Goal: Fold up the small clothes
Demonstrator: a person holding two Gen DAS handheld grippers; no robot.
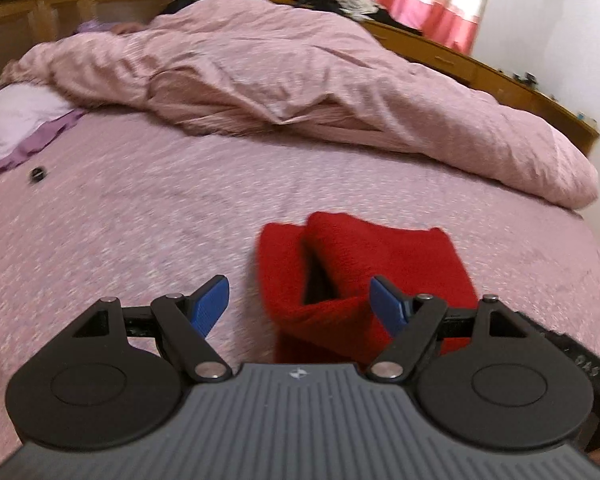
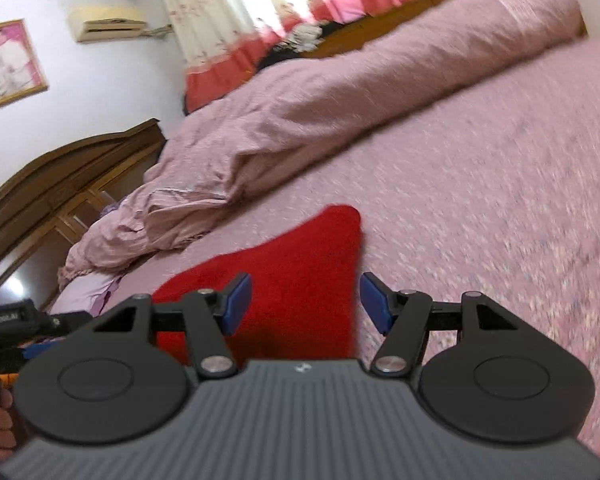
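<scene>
While the red garment (image 1: pixel 380 264) lies on the pink bedsheet (image 1: pixel 120 220), doubled over itself with an open pocket along one edge, folding appears partly done. Left gripper (image 1: pixel 302 306) hovers above it, angled downward, fingers spread and empty; right gripper (image 2: pixel 306 300), rolled sideways, is likewise parted, gripping nothing

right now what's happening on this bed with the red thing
A person is folding a small red garment on the pink bed, with a two-finger gripper in each hand. The garment lies folded over on the sheet. Both the left gripper and the right gripper hang over it with jaws apart, gripping nothing. A crumpled pink duvet is heaped further back on the bed.
</scene>
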